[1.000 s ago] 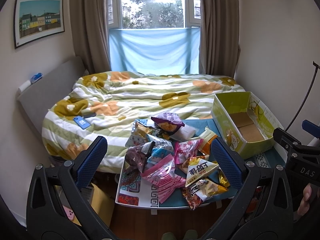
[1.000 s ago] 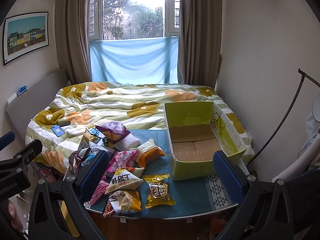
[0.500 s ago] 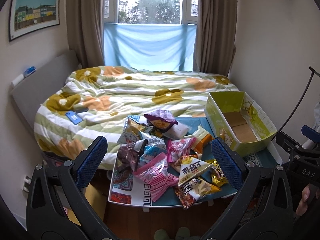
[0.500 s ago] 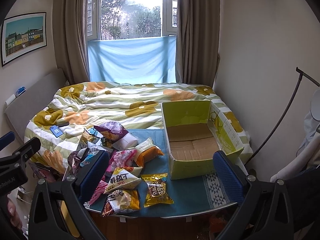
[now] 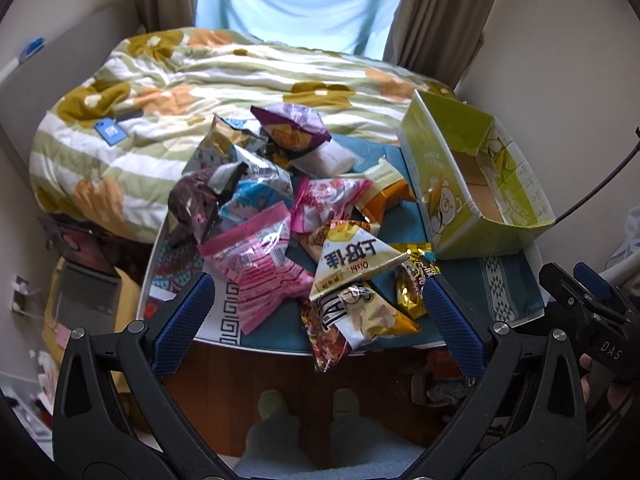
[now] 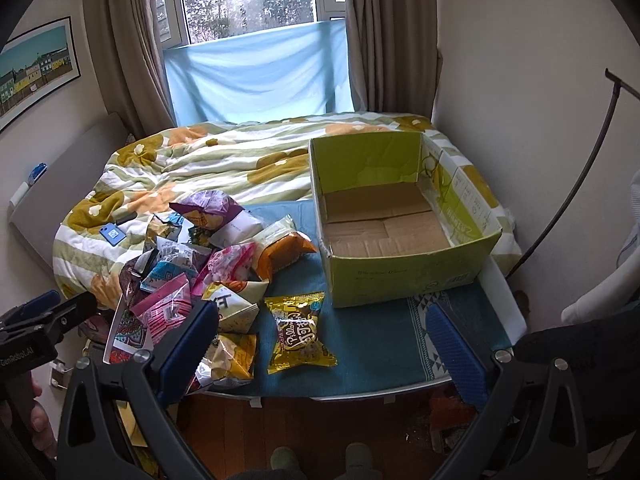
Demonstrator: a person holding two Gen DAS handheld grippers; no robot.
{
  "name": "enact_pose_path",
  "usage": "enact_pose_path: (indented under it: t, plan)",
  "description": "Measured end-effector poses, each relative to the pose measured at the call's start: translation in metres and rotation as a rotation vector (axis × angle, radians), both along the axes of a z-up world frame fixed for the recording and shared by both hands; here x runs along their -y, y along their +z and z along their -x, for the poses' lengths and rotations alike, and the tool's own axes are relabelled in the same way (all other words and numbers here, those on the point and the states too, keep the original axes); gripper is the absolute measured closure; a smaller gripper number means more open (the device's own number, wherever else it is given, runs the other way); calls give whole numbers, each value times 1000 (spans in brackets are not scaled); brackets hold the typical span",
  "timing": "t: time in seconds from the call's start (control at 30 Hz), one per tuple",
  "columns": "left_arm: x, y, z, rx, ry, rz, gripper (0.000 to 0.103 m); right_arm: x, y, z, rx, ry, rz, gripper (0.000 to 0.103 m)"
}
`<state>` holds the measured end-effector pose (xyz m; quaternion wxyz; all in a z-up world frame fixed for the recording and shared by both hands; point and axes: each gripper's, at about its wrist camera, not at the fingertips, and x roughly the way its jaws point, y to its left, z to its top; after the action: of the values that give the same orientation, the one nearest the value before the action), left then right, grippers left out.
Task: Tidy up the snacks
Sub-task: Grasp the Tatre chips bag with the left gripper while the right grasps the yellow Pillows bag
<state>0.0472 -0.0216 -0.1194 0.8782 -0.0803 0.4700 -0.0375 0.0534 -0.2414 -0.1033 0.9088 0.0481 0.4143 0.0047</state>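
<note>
Left gripper (image 5: 318, 312) and right gripper (image 6: 322, 340) both spread wide, holding nothing — poised above the near edge of the low teal-clothed table (image 6: 372, 356). Crinkly foil snack packets (image 5: 280, 216) heaped on its left half; open lime-green cardboard box (image 6: 404, 276) on its right — empty.

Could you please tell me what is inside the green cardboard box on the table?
The green cardboard box shows only bare brown bottom flaps; no snacks. Its near wall hides the front strip of floor.
</note>
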Motion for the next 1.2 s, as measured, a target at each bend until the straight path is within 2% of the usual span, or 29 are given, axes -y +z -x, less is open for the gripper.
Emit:
enact_pose_path:
  t: [0.2, 0.4, 0.47, 0.67, 0.93, 1.2]
  plan:
    - [20, -57, -20, -169, 98, 63, 0, 20, -45, -28, -89, 131, -58, 0]
    - [37, -106, -34, -301, 180, 104, 0, 26, -91, -56, -177, 254, -102, 0]
    - [41, -116, -37, -319, 199, 108, 0, 23, -108, -65, -218, 298, -101, 0]
    - [48, -140, -45, -353, 238, 107, 1, 17, -140, -77, -258, 377, -111, 0]
    - [45, -155, -50, -374, 250, 130, 9, 9, -165, -92, -270, 376, -153, 1]
    - [53, -155, -54, -367, 198, 100, 14, -2, -181, -96, -311, 386, -151, 16]
